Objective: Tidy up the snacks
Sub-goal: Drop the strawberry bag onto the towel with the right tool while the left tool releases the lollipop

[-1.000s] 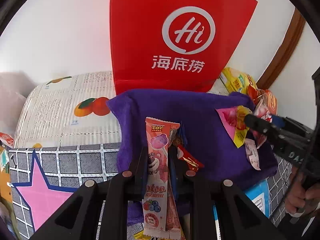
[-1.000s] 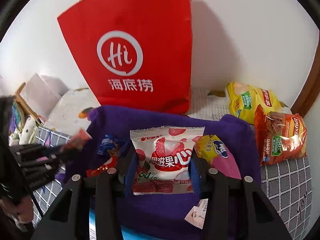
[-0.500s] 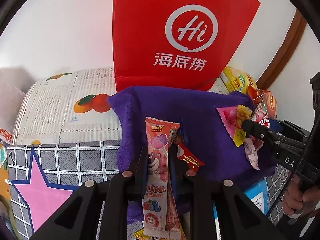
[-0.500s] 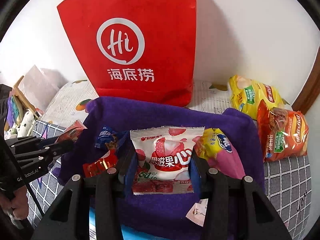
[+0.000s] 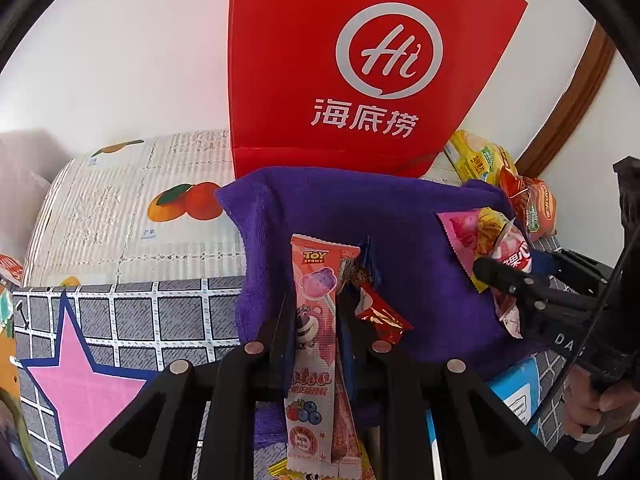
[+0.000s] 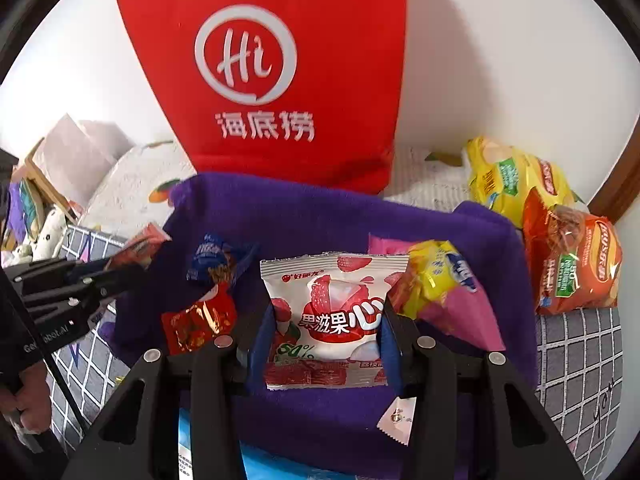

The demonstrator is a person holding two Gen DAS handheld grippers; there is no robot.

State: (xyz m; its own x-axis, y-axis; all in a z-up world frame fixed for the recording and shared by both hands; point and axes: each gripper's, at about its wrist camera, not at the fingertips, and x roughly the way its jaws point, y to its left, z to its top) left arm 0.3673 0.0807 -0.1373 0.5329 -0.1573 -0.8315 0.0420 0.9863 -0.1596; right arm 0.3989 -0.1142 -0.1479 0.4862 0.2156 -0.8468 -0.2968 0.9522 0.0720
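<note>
Pinching a pink lollipop packet (image 5: 314, 320), the left gripper (image 5: 312, 316) hangs over the purple towel (image 5: 400, 240). The right gripper (image 6: 324, 320) clamps a white lychee pouch (image 6: 332, 312) between both fingers (image 6: 260, 336), also over that towel.

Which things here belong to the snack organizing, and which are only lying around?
Belong: Toy Story lollipop in left gripper; lychee pouch in right gripper; red bag; purple towel.

Lying around: plush toy; star mat.
</note>
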